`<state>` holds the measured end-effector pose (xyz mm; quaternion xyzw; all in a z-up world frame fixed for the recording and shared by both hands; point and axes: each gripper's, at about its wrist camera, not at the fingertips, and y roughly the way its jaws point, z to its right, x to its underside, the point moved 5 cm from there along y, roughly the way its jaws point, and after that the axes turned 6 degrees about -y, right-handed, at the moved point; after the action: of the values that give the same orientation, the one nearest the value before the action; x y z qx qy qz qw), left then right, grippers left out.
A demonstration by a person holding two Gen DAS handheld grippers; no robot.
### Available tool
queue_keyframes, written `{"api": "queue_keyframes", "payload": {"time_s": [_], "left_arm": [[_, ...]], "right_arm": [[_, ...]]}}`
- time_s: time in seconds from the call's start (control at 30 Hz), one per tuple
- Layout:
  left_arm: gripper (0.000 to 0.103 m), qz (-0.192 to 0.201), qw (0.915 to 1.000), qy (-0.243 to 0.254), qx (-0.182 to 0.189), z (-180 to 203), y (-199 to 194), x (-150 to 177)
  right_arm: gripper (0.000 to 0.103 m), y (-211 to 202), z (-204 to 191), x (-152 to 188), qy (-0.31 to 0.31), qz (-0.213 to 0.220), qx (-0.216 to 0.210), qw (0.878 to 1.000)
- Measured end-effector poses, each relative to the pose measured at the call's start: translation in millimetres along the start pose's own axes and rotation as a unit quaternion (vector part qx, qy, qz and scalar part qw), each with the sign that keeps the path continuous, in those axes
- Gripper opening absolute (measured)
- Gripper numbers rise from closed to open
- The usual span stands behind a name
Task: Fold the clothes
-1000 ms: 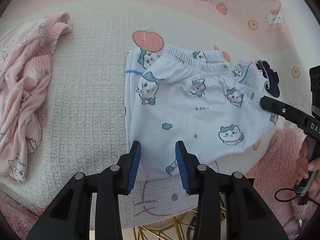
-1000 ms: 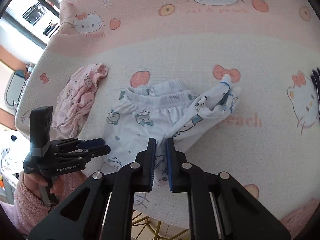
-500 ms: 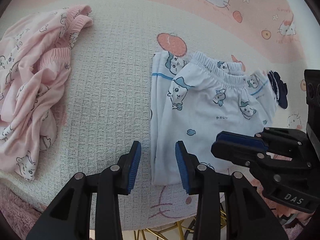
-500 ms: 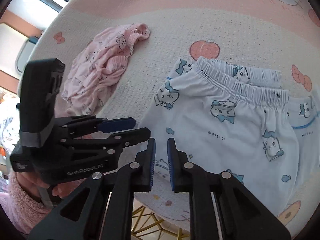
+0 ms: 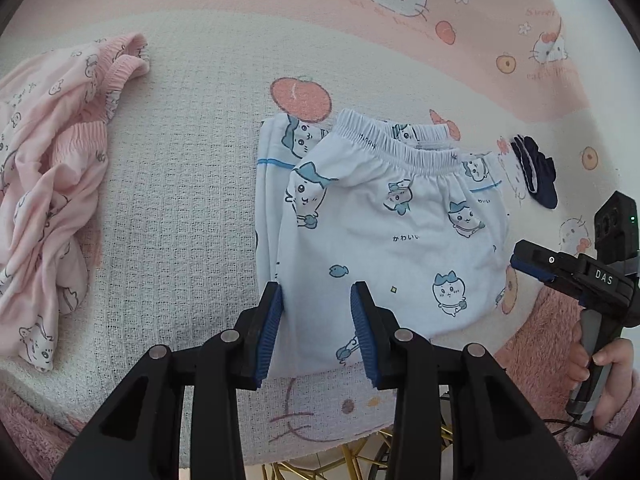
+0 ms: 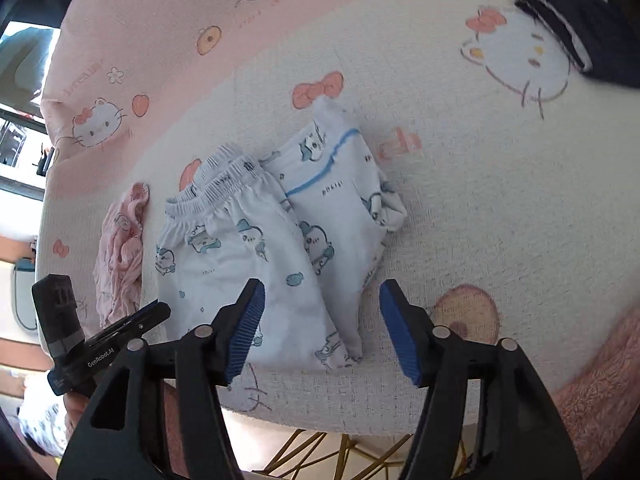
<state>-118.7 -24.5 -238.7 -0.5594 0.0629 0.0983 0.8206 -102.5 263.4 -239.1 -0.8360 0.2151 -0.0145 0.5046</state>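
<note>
Right now the white cotton pyjama trousers printed with blue cartoon cats (image 5: 384, 232) lie folded on the waffle-weave cream blanket with pink cat and apple prints (image 5: 180, 216), waistband away from me, one doubled leg lying alongside on the right in my right camera's view. My right gripper (image 6: 320, 328) is opening its jaws with nothing between the pads; the near hem sits just beyond them. My left gripper (image 5: 316, 328) hangs half open over the near left edge of the trousers, gripping nothing.

My worry is the loose layers. If I pinch only the top layer at the hem, the fold underneath will drag and skew. The bundle also sits near the blanket's front edge, so a pull toward me could slide it off. The crumpled pink printed garment (image 5: 52, 184) lies well apart to the left, the dark navy folded cloth (image 6: 580, 28) well apart at the far right; neither should snag.
</note>
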Motion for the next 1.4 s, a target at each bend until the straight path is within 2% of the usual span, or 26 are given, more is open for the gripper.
{"api": "queue_keyframes", "payload": {"time_s": [0.1,0.13,0.17,0.2,0.23,0.3,0.4,0.5,0.57,0.67,0.73,0.8,0.87,0.9,0.93,1.0,1.03,1.13,1.23,1.27,1.3,1.4], "left_arm": [[0.037,-0.005,1.0,0.002,0.001,10,9,-2],[0.037,-0.007,1.0,0.003,0.002,14,13,-3],[0.037,-0.008,1.0,0.003,0.002,17,16,-4],[0.037,-0.009,1.0,0.002,0.002,18,17,-4],[0.037,-0.01,1.0,0.0,0.001,19,18,-4],[0.037,-0.009,1.0,-0.003,0.002,19,18,-4],[0.037,-0.001,0.9999,-0.014,0.005,16,10,-1],[0.037,0.005,0.9991,-0.039,0.017,9,0,6],[0.037,0.007,0.9991,-0.034,0.026,10,-4,7],[0.037,0.009,0.9984,-0.023,0.05,14,-9,8],[0.038,0.012,0.9969,-0.02,0.076,21,-10,7],[0.038,0.006,0.9971,-0.019,0.073,20,-7,6],[0.038,0.008,0.9985,-0.011,0.054,18,-6,3],[0.038,0.012,0.9982,-0.001,0.058,22,-8,2],[0.038,0.016,0.9976,0.011,0.067,27,-9,1],[0.038,0.021,0.9942,0.03,0.101,44,-10,0],[0.038,0.021,0.993,0.047,0.106,54,-7,0],[0.038,0.014,0.9923,0.092,0.082,77,10,2],[0.037,0.015,0.9927,0.101,0.064,84,25,3],[0.028,0.014,0.9929,0.101,0.062,86,27,1],[0.024,0.015,0.9935,0.095,0.061,89,30,0],[0.022,0.021,0.995,0.071,0.066,81,27,-3]], "right_arm": [[0.064,25,-8,10,-0.006,-0.034,-0.02,0.999],[0.061,27,-17,10,-0.031,-0.022,-0.014,0.999],[0.051,29,-25,10,-0.055,-0.013,-0.009,0.998],[0.015,33,-33,9,-0.071,-0.017,-0.019,0.997],[0.013,34,-40,7,-0.079,-0.017,-0.023,0.996],[0.013,34,-55,1,-0.097,-0.016,-0.031,0.995],[0.013,26,-95,-10,-0.161,-0.002,-0.032,0.986],[0.016,34,-143,-11,-0.247,-0.022,-0.03,0.968],[0.016,47,-164,-6,-0.282,-0.042,-0.034,0.958],[0.018,73,-173,0,-0.271,-0.086,-0.064,0.957],[0.024,85,-174,5,-0.256,-0.115,-0.082,0.956],[0.025,84,-175,8,-0.244,-0.118,-0.088,0.959],[0.037,75,-172,9,-0.228,-0.111,-0.11,0.961],[0.047,67,-169,8,-0.21,-0.103,-0.126,0.964],[0.052,60,-167,7,-0.194,-0.095,-0.141,0.966],[0.054,48,-161,5,-0.173,-0.08,-0.162,0.968],[0.054,47,-160,4,-0.171,-0.08,-0.164,0.968],[0.055,45,-157,2,-0.168,-0.078,-0.168,0.968],[0.055,45,-154,-1,-0.155,-0.077,-0.172,0.97],[0.055,44,-153,-2,-0.154,-0.076,-0.171,0.97],[0.055,42,-151,-2,-0.153,-0.075,-0.172,0.97],[0.055,31,-137,-4,-0.141,-0.066,-0.171,0.973]]}}
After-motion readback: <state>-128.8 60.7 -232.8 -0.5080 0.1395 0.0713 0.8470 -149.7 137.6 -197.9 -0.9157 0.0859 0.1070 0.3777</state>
